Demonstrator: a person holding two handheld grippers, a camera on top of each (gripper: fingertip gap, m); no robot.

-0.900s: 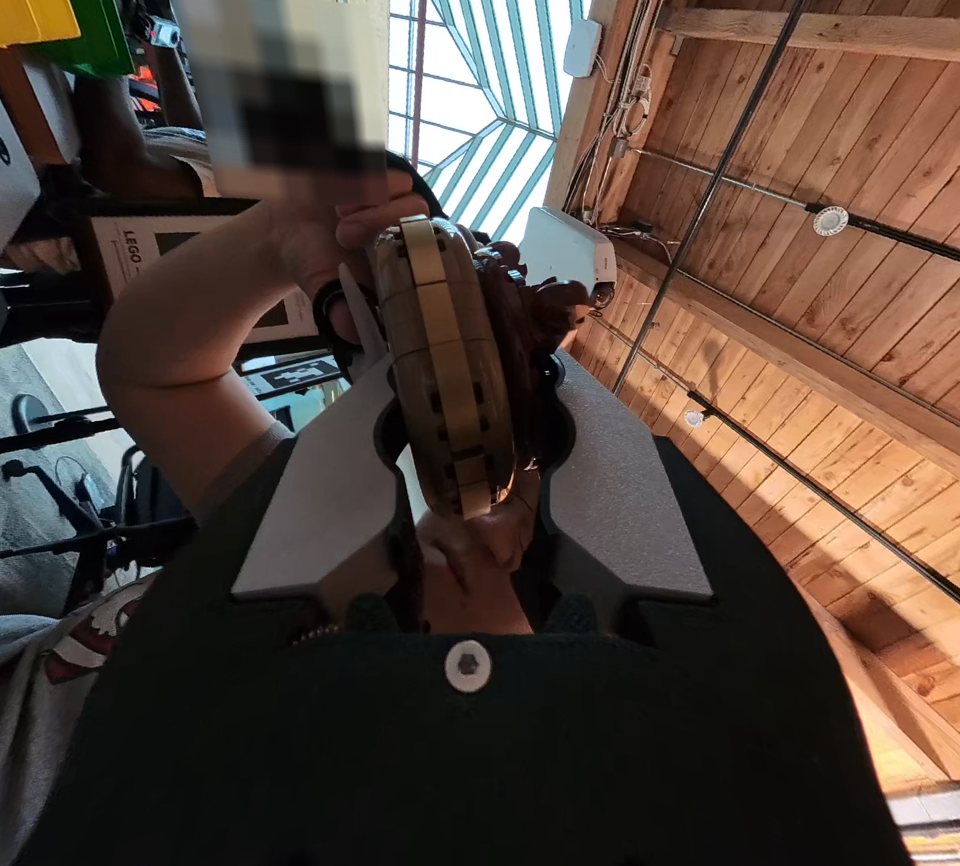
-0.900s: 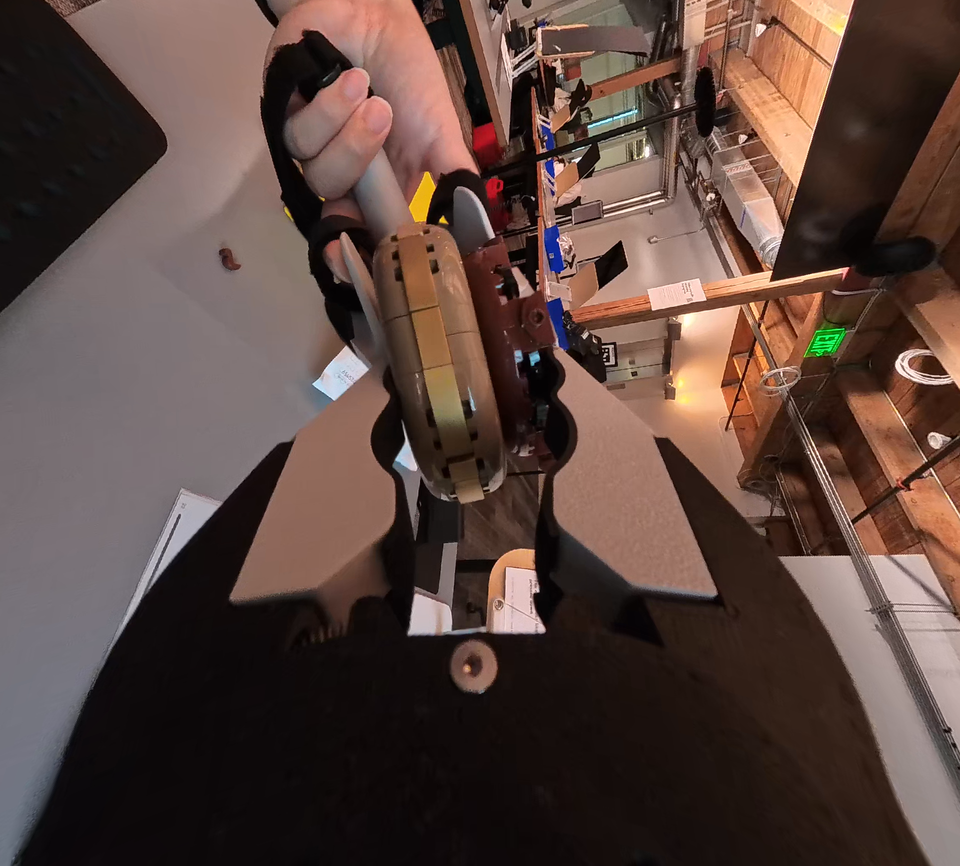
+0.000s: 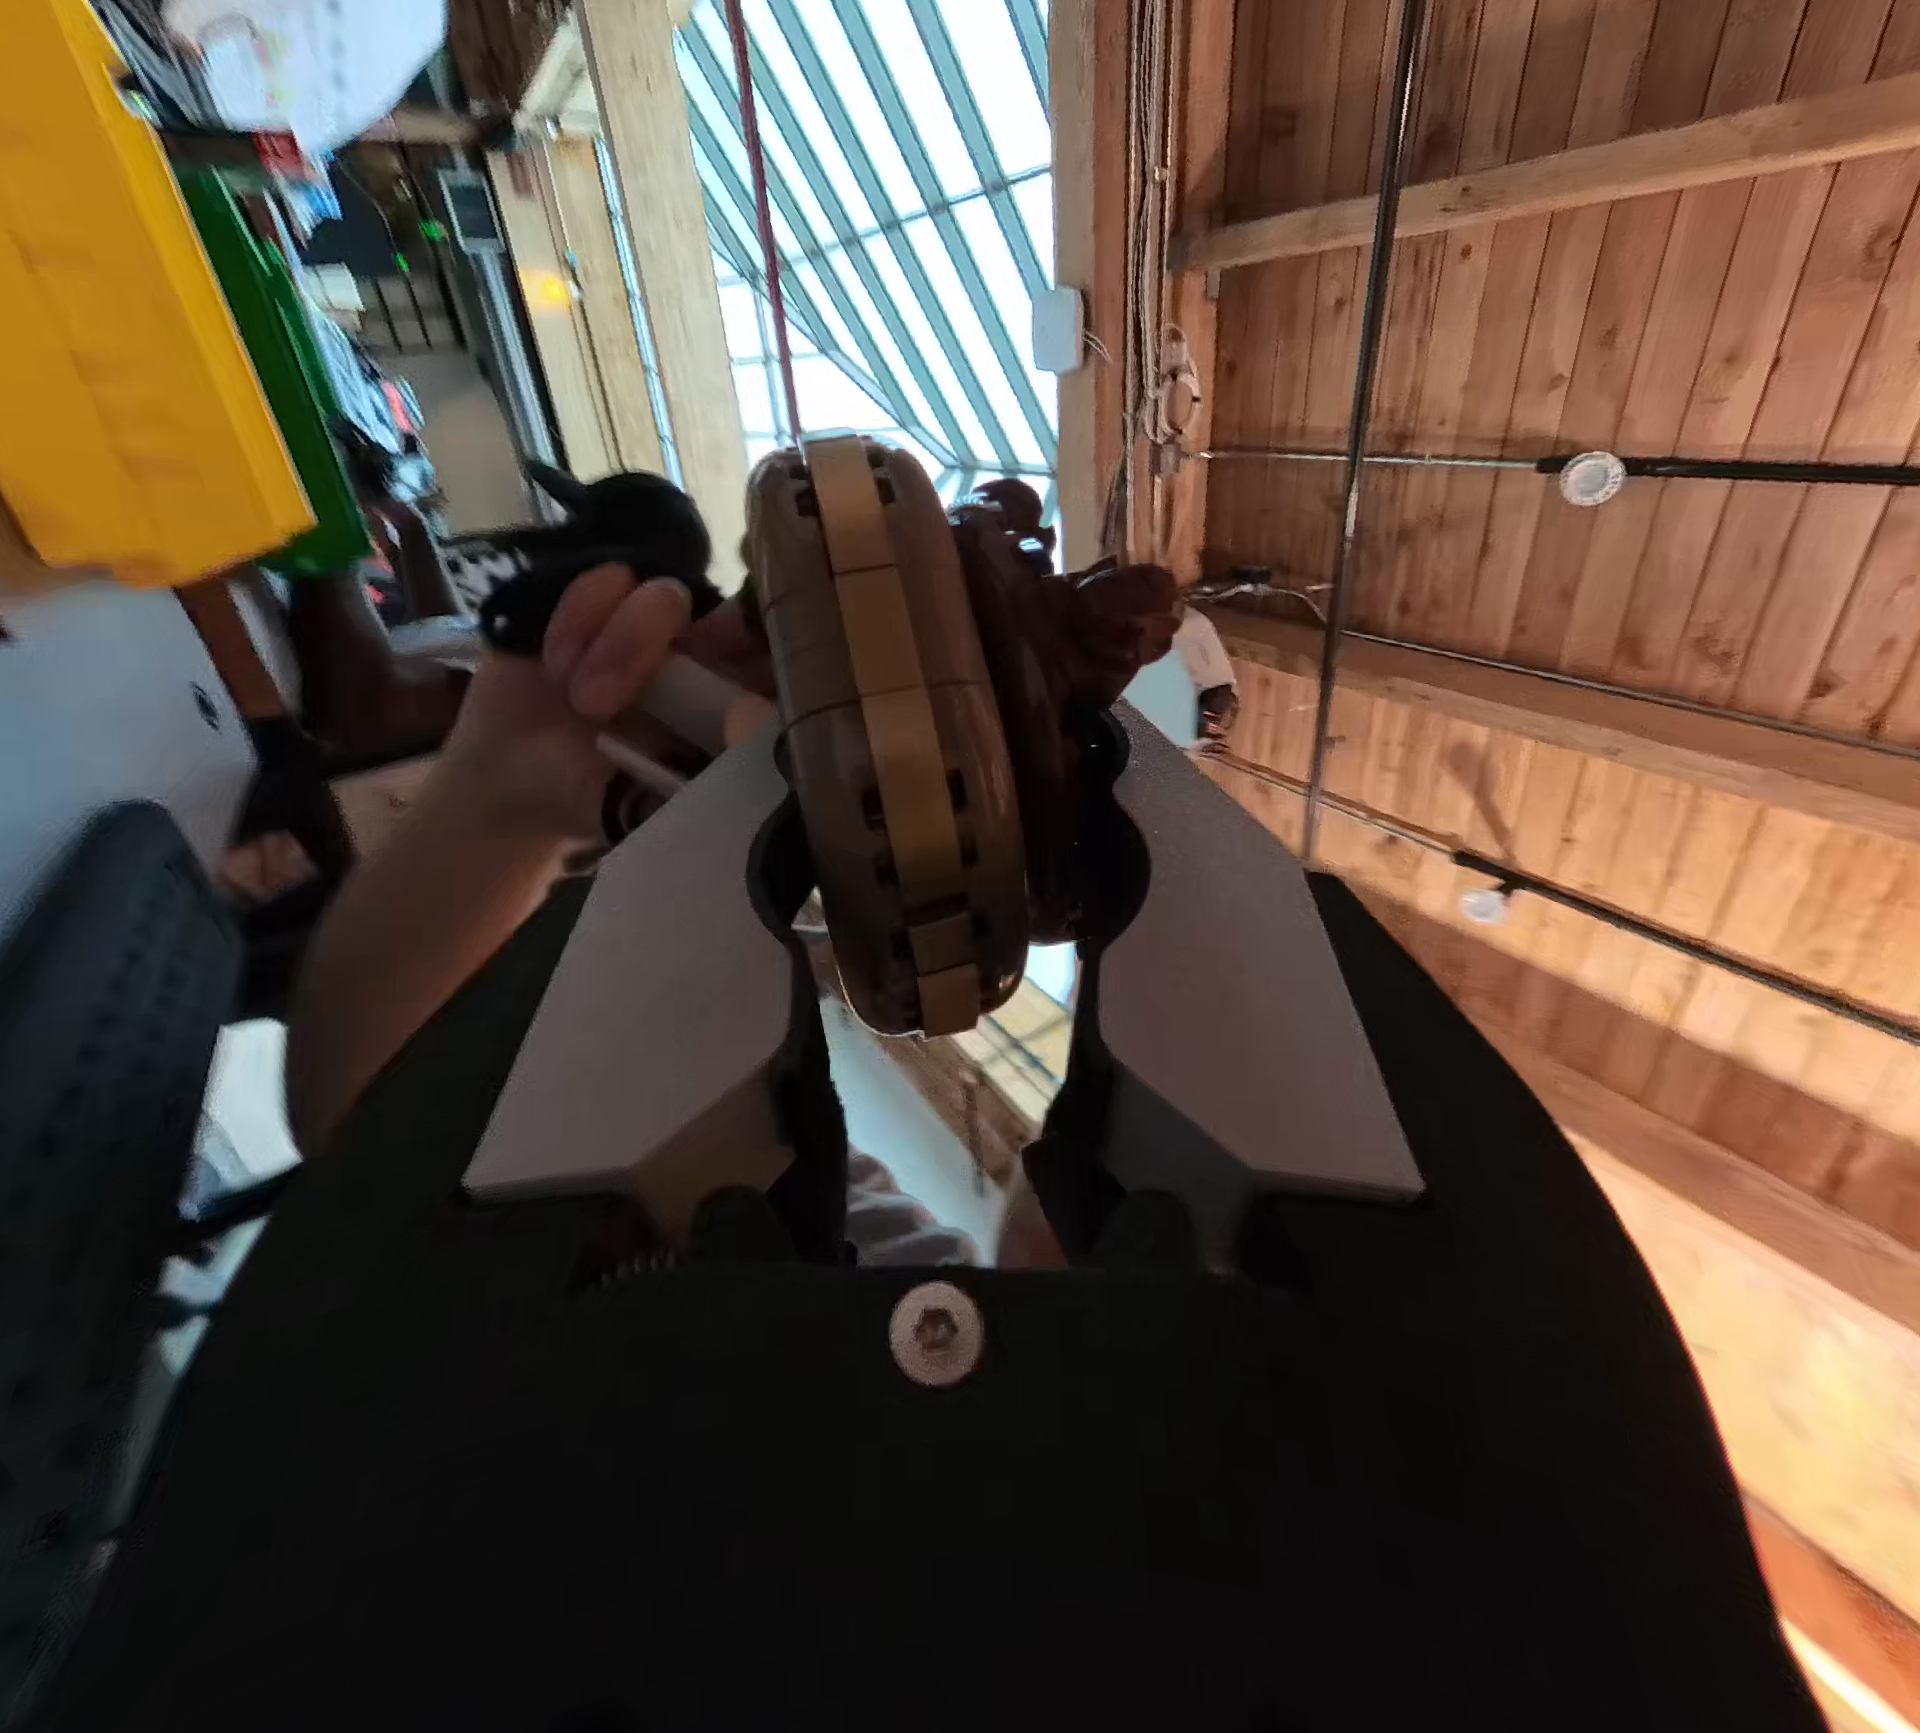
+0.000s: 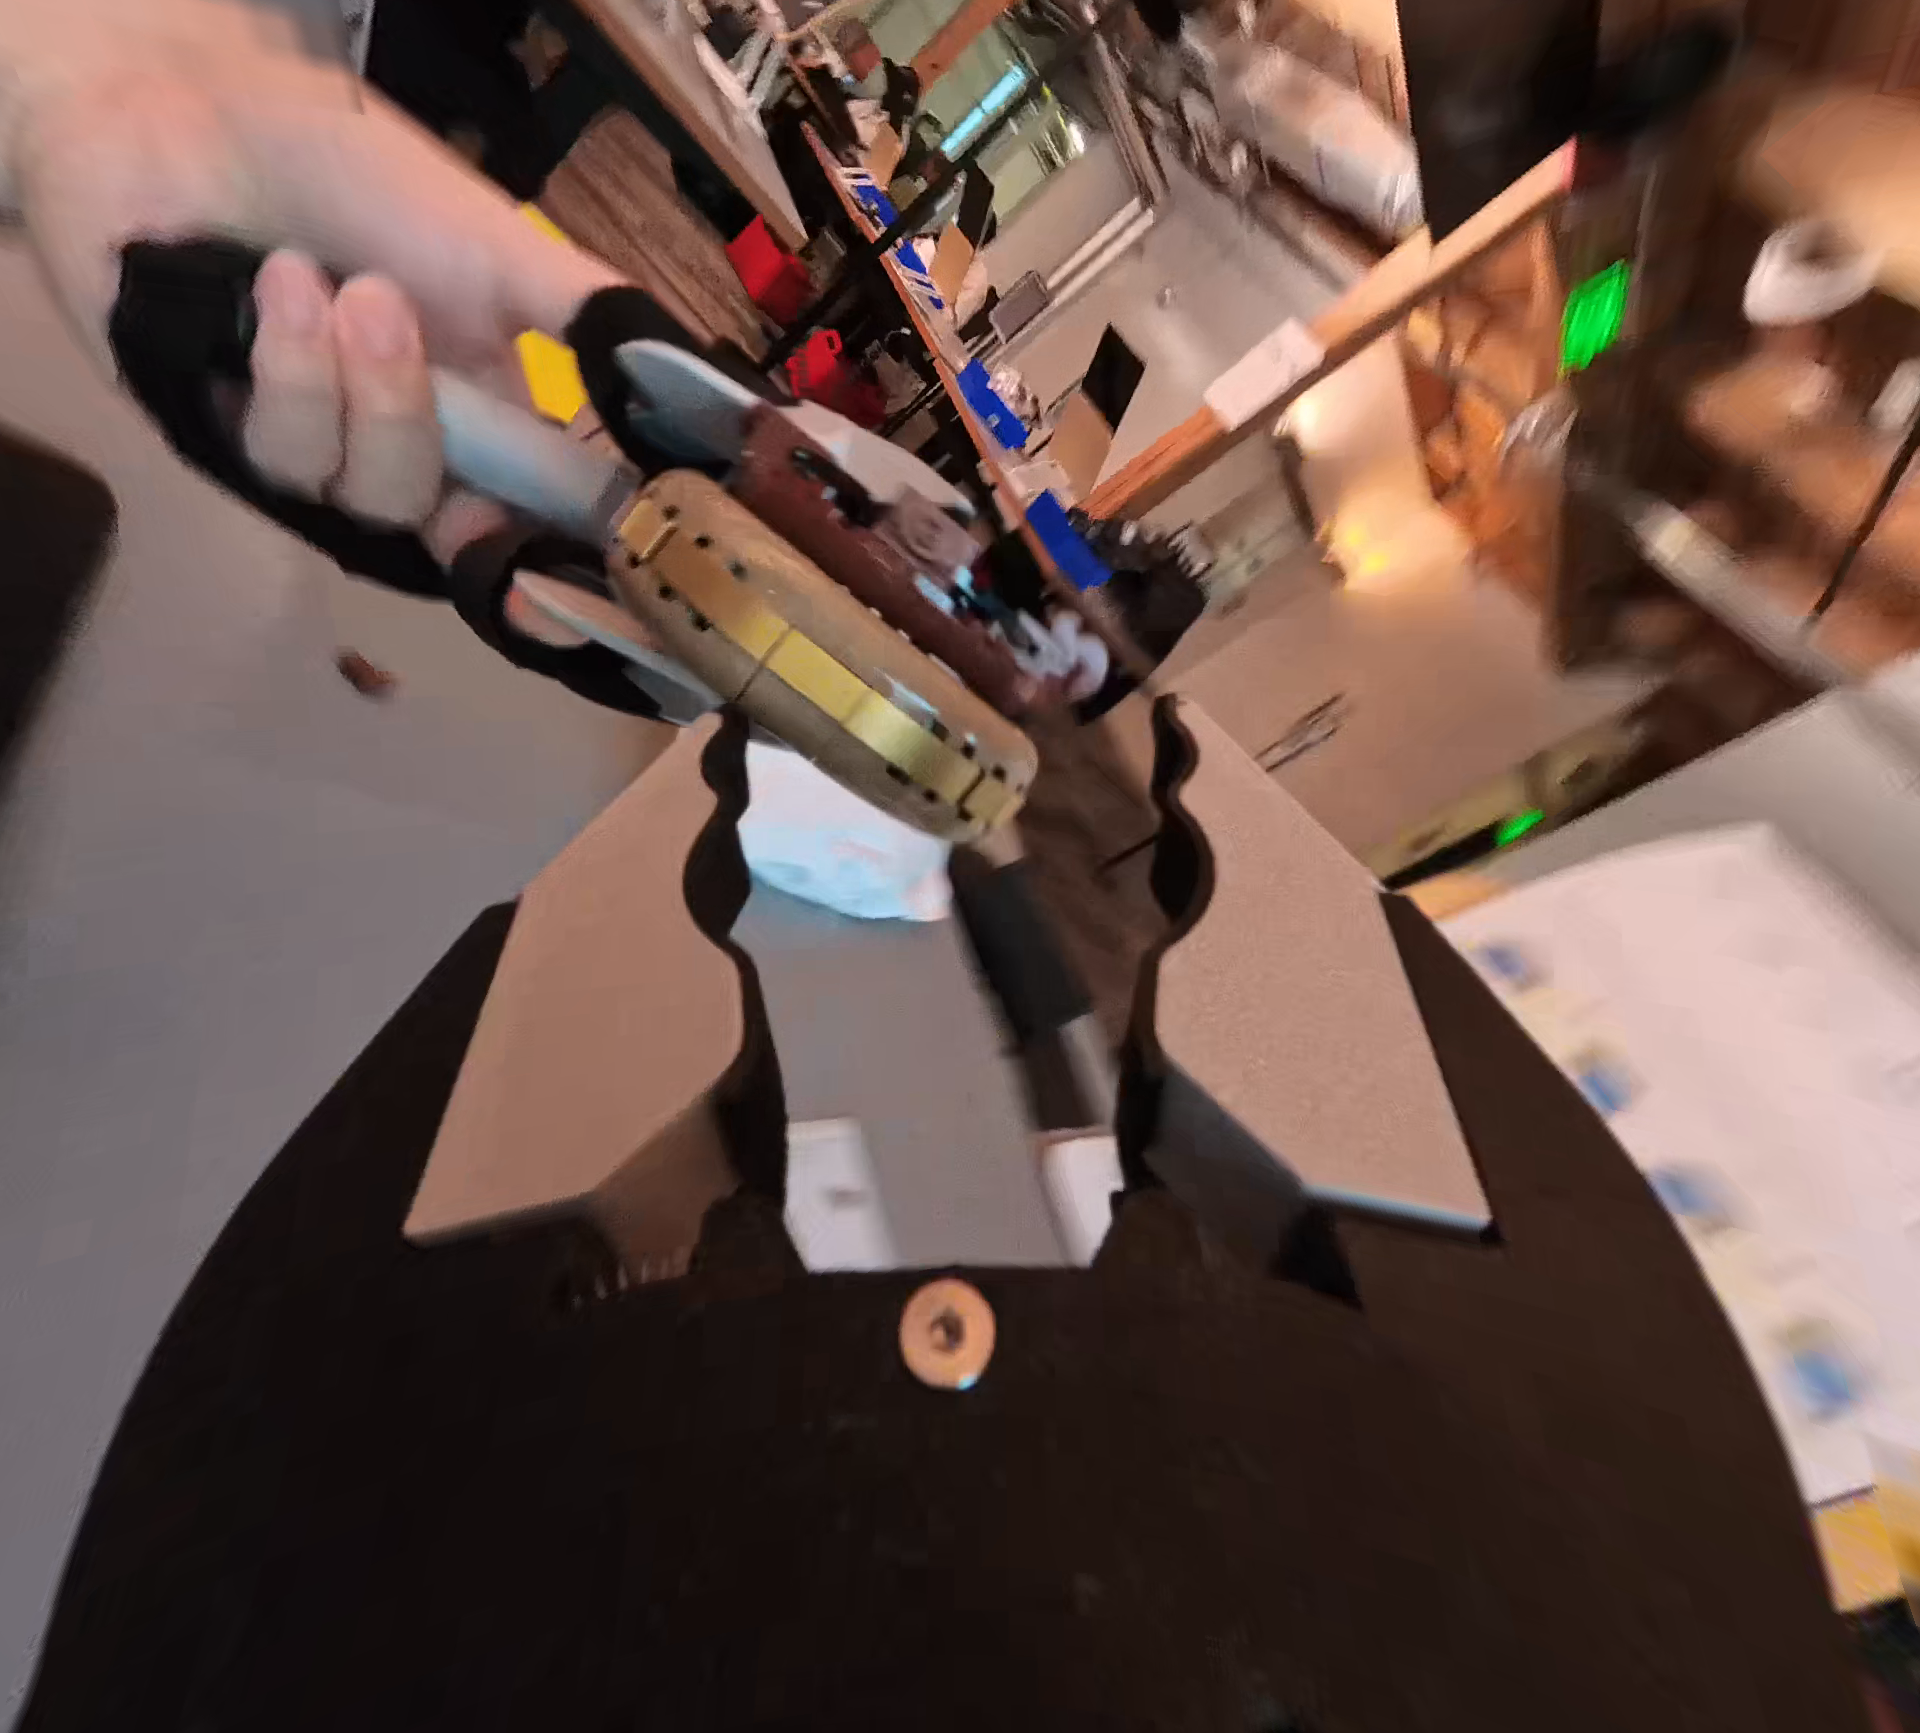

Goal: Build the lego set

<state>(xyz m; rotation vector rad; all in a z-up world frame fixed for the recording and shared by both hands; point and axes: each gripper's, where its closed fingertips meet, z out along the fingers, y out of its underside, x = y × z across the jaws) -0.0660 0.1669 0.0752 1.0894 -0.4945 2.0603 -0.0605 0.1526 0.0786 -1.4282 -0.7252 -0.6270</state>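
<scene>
Two grippers: left gripper [image 3: 940, 862] clamped on the round tan-and-gold lego disc with dark brown pieces [image 3: 894, 748], held up in the air; right gripper [image 4: 940, 810] spread wide, empty, just below the disc [image 4: 821, 655]. Grey tabletop [image 4: 208, 852] underneath.

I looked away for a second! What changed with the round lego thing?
The right gripper let go of the tan-and-brown lego model and opened; the model now sits tilted beyond its fingers. The left gripper stayed clamped on it.
</scene>
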